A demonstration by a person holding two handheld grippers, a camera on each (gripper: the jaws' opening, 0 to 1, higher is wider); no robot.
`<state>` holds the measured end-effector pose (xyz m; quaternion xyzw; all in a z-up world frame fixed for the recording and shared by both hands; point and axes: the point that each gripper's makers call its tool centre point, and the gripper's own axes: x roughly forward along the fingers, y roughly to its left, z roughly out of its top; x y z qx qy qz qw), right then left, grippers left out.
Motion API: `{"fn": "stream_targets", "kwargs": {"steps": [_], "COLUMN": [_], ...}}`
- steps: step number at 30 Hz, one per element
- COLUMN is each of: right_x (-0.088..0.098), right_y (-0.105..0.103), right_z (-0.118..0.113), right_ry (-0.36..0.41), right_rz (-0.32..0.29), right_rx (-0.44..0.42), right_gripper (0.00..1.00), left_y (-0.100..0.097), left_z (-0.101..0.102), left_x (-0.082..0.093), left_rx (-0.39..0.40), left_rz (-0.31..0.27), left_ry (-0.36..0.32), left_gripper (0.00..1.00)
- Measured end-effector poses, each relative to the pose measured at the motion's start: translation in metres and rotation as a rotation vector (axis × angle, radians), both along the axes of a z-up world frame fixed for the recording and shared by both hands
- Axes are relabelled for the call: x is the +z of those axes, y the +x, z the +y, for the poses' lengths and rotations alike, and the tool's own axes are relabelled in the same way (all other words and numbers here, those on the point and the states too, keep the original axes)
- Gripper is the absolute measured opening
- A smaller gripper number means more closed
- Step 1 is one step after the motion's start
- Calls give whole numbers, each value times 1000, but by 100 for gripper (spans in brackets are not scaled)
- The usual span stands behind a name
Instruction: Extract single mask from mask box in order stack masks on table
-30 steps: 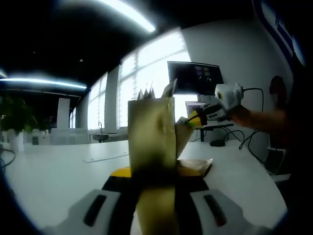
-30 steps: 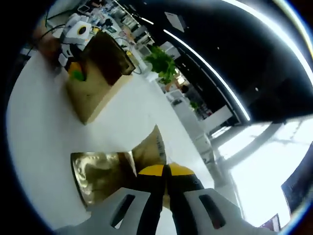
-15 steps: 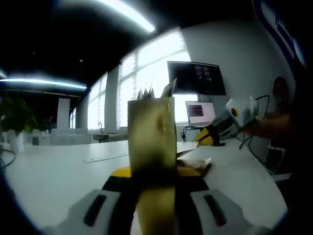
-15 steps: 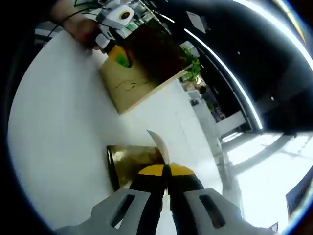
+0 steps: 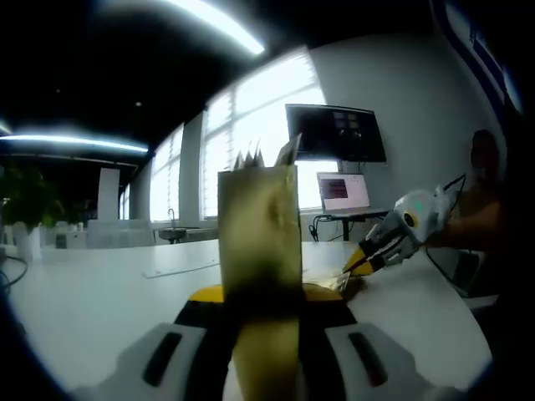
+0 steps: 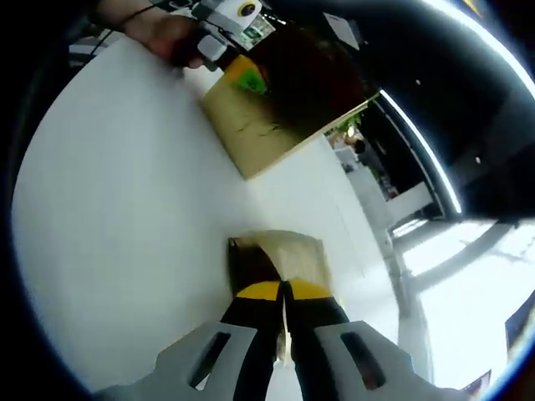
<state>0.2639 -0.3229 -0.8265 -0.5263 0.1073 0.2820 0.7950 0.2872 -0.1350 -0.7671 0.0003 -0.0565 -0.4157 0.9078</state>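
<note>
Jaws of my right gripper (image 6: pixel 282 294) are pinched together on the edge of a single mask (image 6: pixel 284 255), a flat tan packet lying on the white table (image 6: pixel 109 251) just ahead of the tips. I judge this one extracted and at the placing step; release is left, then further pulls. I cannot tell whether other masks lie beneath it. Left gripper (image 5: pixel 259 292) is clamped on the mask box (image 5: pixel 259 230), a tan cardboard carton held upright, its top torn and jagged. Farther out in the right gripper view the same box (image 6: pixel 276 100) shows as a smooth-sided block beside the person's hand (image 6: pixel 163 33). Table looks matte, plain.
</note>
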Motion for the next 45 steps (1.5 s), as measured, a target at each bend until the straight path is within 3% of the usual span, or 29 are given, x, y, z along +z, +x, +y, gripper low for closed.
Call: {"fn": "stream_targets", "kwargs": {"steps": [6, 11, 16, 21, 28, 38, 45], "right_x": [-2, -6, -4, -1, 15, 48, 57], "right_y": [2, -1, -4, -6, -13, -17, -19], "right_z": [-2, 1, -1, -1, 4, 25, 37], "right_ry": [-37, 20, 6, 53, 196, 480, 659], "right_rz": [-16, 7, -7, 5, 15, 50, 109], "right_rx": [-5, -4, -9, -18, -19, 21, 31], "right_gripper": [1, 10, 12, 15, 16, 19, 22], "left_y": [1, 1, 1, 1, 1, 1, 0], "left_z": [0, 0, 0, 0, 0, 1, 0], "left_x": [0, 1, 1, 1, 1, 0, -1], "left_rx": [1, 1, 1, 1, 2, 3, 3], "left_rz": [0, 0, -1, -1, -1, -1, 0], "left_ry": [0, 0, 1, 2, 2, 4, 4], "left_gripper": [32, 32, 32, 32, 32, 32, 32]}}
